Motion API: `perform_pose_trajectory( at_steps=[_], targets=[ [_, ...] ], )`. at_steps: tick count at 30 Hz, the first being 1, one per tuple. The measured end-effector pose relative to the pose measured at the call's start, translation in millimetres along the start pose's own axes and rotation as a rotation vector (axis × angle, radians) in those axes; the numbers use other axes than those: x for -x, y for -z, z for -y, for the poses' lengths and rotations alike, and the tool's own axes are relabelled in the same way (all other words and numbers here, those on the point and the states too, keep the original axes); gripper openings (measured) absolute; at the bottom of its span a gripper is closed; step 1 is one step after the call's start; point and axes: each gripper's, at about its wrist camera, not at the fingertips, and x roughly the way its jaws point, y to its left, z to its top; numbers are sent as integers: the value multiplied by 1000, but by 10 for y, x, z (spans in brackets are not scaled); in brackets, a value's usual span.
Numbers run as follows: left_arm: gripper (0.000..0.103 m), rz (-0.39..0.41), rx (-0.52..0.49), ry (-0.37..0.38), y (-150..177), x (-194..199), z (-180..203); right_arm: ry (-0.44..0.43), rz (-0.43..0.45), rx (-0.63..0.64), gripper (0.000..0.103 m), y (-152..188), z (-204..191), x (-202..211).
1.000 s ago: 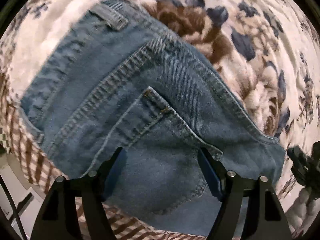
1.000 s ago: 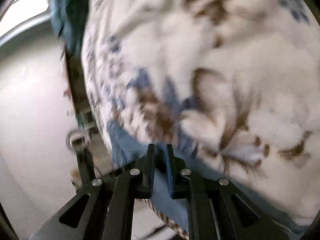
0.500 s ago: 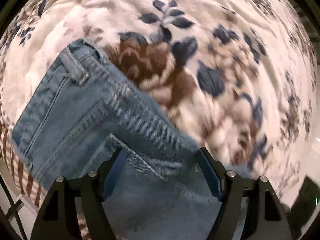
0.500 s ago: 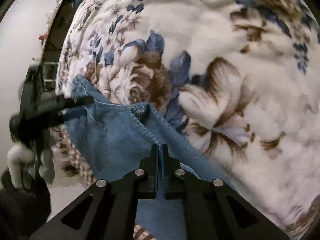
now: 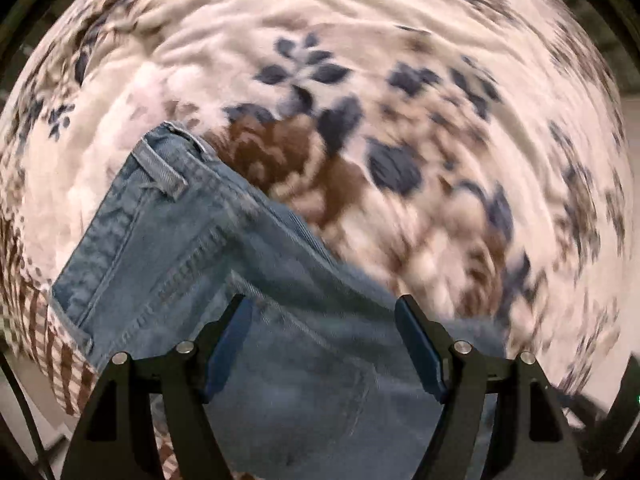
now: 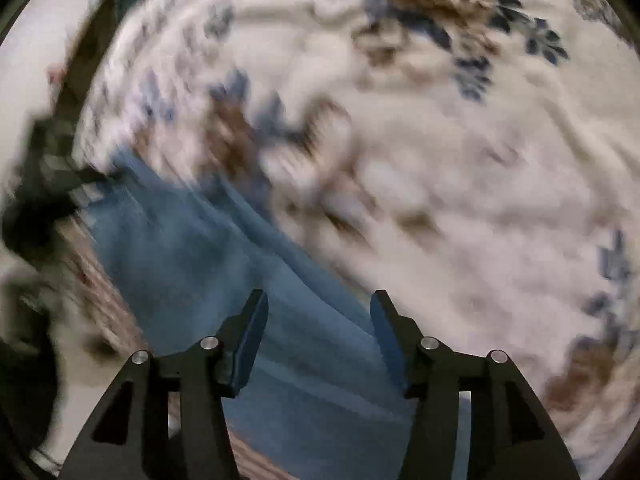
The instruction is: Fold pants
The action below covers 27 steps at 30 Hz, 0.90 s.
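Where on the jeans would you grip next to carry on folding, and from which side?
Probably the waistband corner by the belt loop of the jeans. It is the thick, stitched edge lying flat on the floral blanket, so coming from above and pinching across that edge should hold. Left gripper hangs open above the denim; right gripper is opening, pads clear of the denim.

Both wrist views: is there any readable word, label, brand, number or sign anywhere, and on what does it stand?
None: no text can be read in either view.
Jeans: seams, a belt loop and a pocket show, but no brand tag or patch is visible.
Floral blanket: pattern only, no lettering.
Right wrist view: too blurred by motion to read anything on the jeans or around them.
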Motion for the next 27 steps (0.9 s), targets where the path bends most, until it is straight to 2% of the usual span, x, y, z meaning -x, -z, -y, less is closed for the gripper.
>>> perform_pose_trajectory(
  at_steps=[1, 2, 3, 4, 6, 8, 10, 13, 14, 16, 17, 18, 21, 23, 24, 25, 27],
  targets=[
    [73, 4, -22, -4, 73, 4, 42, 45, -40, 30, 56, 74, 27, -80],
    [73, 5, -39, -6, 128, 1, 77, 69, -68, 53, 49, 112, 18, -166],
    [73, 6, -61, -12, 200, -19, 127, 106, -81, 87, 25, 164, -2, -253],
    [73, 5, -76, -19, 264, -43, 152, 124, -86, 117, 12, 199, -25, -288],
    [73, -8, -93, -21, 385, -127, 203, 171, -59, 89, 5, 238, 6, -286],
    [73, -17, -91, -23, 423, -219, 226, 164, -4, -70, 3, 240, 210, -203],
    [73, -28, -90, -23, 447, -296, 205, 122, 22, -203, 3, 262, 395, -225],
    [73, -25, -102, -24, 480, -313, 183, 116, 60, -276, 4, 296, 435, -292],
    [73, -18, -117, -19, 486, -271, 208, 108, 73, -287, 7, 311, 426, -267],
    [73, -1, -153, -4, 611, -153, 319, 51, 115, -316, 29, 435, 430, -80],
    [73, 15, -178, 4, 668, -57, 336, 7, 167, -353, 62, 583, 428, 78],
    [73, 38, -209, 11, 738, 32, 410, -35, 247, -401, 80, 770, 410, 225],
    [73, 101, -321, 21, 1017, 241, 686, -78, 388, -570, 81, 1441, 552, 612],
    [84, 131, -412, 24, 1279, 273, 867, -72, 458, -746, 81, 2104, 753, 768],
    [96, 135, -440, 26, 1347, 304, 940, -61, 478, -808, 81, 2362, 749, 760],
    [100, 133, -465, 29, 1471, 279, 1015, -38, 506, -905, 81, 2762, 937, 806],
    [100, 113, -503, 27, 1650, 149, 1141, 4, 550, -1078, 81, 3477, 1318, 881]
  ],
)
